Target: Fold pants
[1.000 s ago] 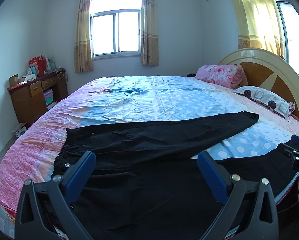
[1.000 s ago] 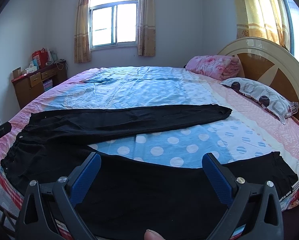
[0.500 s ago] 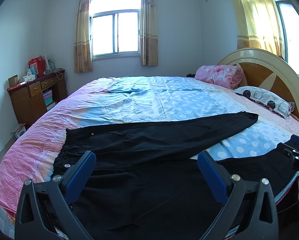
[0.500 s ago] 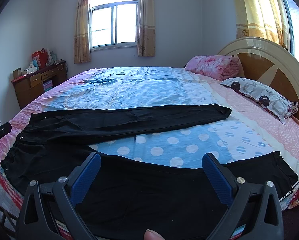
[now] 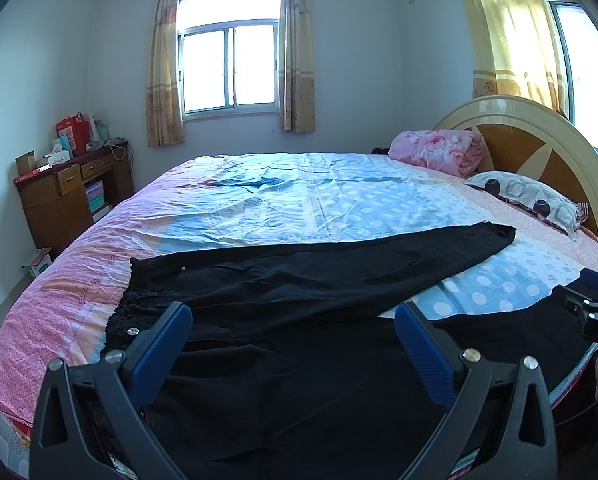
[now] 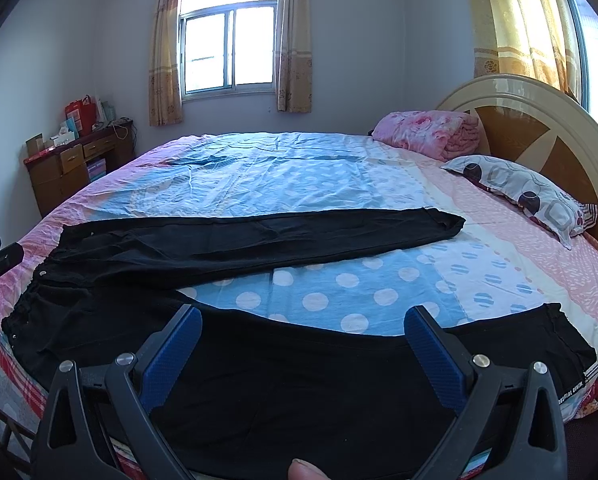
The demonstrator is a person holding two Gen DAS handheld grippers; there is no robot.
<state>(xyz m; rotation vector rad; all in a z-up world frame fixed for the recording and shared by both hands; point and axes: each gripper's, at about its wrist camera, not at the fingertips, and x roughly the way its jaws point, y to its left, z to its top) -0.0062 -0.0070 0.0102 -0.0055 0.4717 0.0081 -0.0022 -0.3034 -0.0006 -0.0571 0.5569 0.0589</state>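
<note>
Black pants (image 5: 299, 280) (image 6: 259, 240) lie spread flat on the near side of the bed, waistband to the left, legs splayed apart toward the right. The far leg ends in a cuff (image 6: 447, 222); the near leg's cuff (image 6: 567, 344) reaches the bed's right edge. My left gripper (image 5: 293, 326) hovers open above the seat and upper near leg. Above the middle of the near leg, my right gripper (image 6: 303, 330) is open too. Neither holds cloth. Each gripper shows at the edge of the other's view.
The bed (image 6: 299, 168) has a blue dotted and pink sheet. A patterned pillow (image 6: 531, 196) and a folded pink quilt (image 6: 431, 132) lie by the round headboard (image 6: 539, 120) at right. A wooden desk (image 5: 67, 196) stands at the left wall. A fingertip (image 6: 305, 470) shows at the bottom.
</note>
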